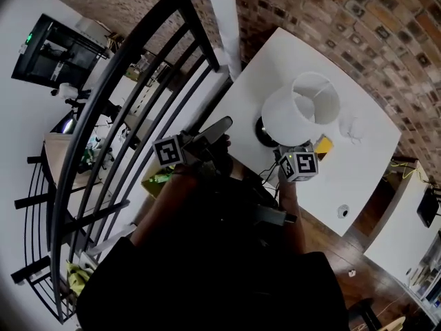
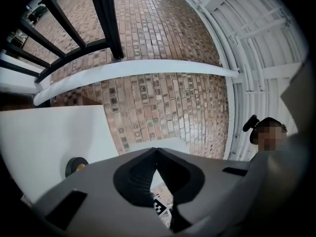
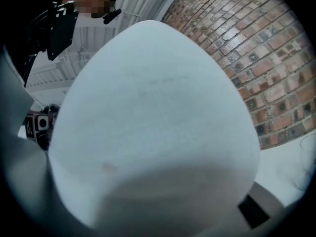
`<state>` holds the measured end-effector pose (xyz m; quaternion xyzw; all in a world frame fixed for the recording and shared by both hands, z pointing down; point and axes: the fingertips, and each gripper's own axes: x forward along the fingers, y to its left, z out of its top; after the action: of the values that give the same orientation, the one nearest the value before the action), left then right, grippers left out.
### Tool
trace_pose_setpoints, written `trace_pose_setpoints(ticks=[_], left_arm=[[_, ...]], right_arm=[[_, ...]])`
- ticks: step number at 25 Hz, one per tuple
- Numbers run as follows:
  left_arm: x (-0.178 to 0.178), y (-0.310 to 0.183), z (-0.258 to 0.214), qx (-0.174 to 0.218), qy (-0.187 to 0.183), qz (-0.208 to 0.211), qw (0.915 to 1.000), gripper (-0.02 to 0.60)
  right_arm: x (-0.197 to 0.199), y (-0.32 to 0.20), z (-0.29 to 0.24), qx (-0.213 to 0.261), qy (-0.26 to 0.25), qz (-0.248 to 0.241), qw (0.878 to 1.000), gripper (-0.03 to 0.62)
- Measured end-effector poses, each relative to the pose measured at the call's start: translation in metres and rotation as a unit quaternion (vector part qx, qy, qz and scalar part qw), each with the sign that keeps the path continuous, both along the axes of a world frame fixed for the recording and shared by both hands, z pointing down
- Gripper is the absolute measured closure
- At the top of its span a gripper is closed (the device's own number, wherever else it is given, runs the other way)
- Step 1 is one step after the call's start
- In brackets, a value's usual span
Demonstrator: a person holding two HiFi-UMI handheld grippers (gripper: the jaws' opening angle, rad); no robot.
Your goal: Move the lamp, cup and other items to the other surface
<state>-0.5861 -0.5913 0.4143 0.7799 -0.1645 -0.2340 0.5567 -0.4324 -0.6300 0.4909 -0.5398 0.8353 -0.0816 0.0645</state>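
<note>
White surface (image 1: 362, 167) in corner of brick wall (image 1: 331, 19), black railing (image 1: 138, 81) alongside. Lamp (image 1: 300, 109) near surface's near edge: white drum shade, black base. Right gripper (image 1: 289, 150) tucked under shade, jaws hidden, grip unclear. Left gripper (image 2: 155, 154) closed, empty.

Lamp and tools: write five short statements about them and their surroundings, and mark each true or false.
1. The lamp has a white shade. True.
2. The lamp lies tipped over on the wooden floor. False: it is upright, over the white table.
3. The left tool has its jaws together, with nothing between them. True.
4. The wall behind the table is plain white plaster. False: it is a brick wall.
5. The lamp's shade fills most of the right gripper view and covers that tool's jaws. True.
</note>
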Motion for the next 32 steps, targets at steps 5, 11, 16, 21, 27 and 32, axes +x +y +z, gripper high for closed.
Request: trace_pose_setpoints(ticks=[5,11,16,21,27,32], left_arm=[[0.004,0.004,-0.001,0.002,0.012,0.03,0.9995,0.581],[0.016,0.008,0.001,-0.001,0.032,0.081,0.9962,0.581],[0.024,0.019,0.002,0.0,0.044,0.135,0.9899,0.581],[0.034,0.045,0.001,0.002,0.057,0.2,0.9781,0.581],[0.046,0.084,0.011,-0.009,0.063,0.277,0.9586,0.581],[0.054,0.12,0.018,-0.023,0.067,0.324,0.9434,0.581]], right_arm=[[0.018,0.016,-0.023,-0.01,-0.06,0.034,0.998,0.52],[0.035,0.048,-0.057,0.001,-0.086,0.079,0.993,0.519],[0.052,0.087,-0.084,0.013,-0.104,0.142,0.984,0.519],[0.066,0.141,-0.106,0.026,-0.117,0.22,0.968,0.519],[0.092,0.224,-0.124,0.048,-0.126,0.331,0.934,0.519],[0.107,0.303,-0.136,0.068,-0.12,0.41,0.901,0.519]])
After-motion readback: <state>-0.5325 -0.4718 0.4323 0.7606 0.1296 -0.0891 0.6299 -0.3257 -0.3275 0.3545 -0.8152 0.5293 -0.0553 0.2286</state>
